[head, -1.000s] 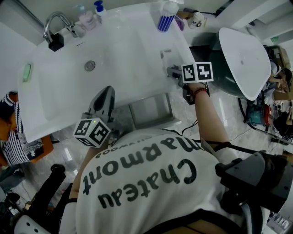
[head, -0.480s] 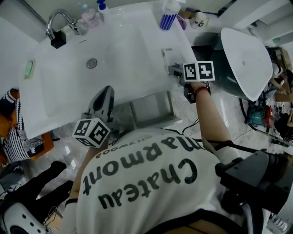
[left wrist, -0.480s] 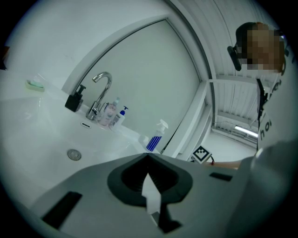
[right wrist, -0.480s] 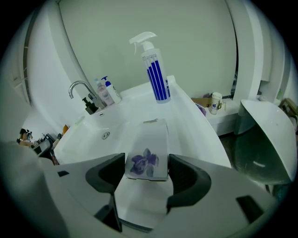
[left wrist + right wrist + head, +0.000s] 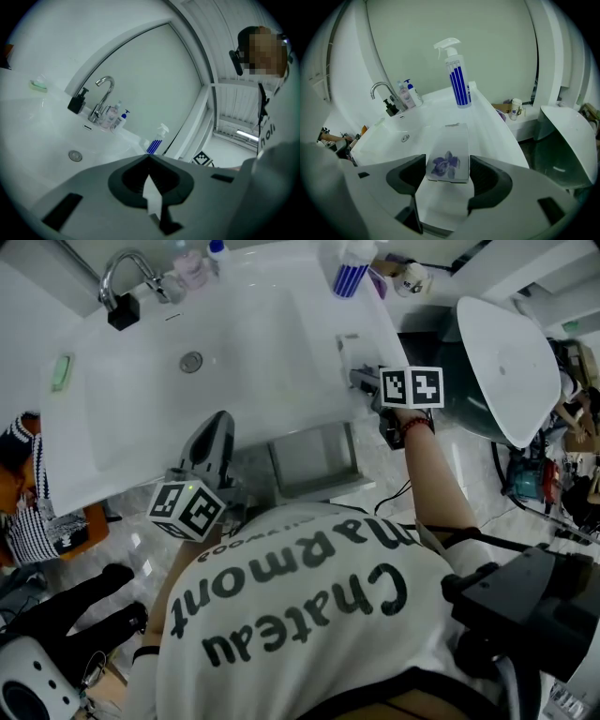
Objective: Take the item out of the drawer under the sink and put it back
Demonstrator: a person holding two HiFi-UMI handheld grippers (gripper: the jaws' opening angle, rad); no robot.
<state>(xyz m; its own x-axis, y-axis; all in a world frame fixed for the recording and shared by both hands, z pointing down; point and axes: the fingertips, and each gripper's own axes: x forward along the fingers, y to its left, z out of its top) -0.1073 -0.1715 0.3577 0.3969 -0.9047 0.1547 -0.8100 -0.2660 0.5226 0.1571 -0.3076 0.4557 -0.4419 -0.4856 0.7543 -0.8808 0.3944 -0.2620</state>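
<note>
A white packet (image 5: 449, 140) with a purple flower print lies lengthways between my right gripper's (image 5: 447, 174) jaws, which are shut on its sides. It rests on the right side of the white sink counter (image 5: 487, 126). In the head view the packet (image 5: 349, 345) sits just beyond the right gripper (image 5: 360, 382). Below the counter's front edge the grey drawer (image 5: 312, 460) stands pulled out. My left gripper (image 5: 221, 424) hangs shut at the sink's front edge, left of the drawer. In its own view the left gripper (image 5: 149, 160) has its tips together and carries nothing I can see.
A blue-striped spray bottle (image 5: 458, 79) stands at the counter's back right. The faucet (image 5: 122, 277) and small bottles (image 5: 192, 266) are at the back left, and a green soap (image 5: 62, 371) lies on the left rim. A bin with a white lid (image 5: 506, 362) stands to the right.
Both grippers keep their places. Only the head camera has shifted a little, and a person's dark legs have moved at the lower left.
</note>
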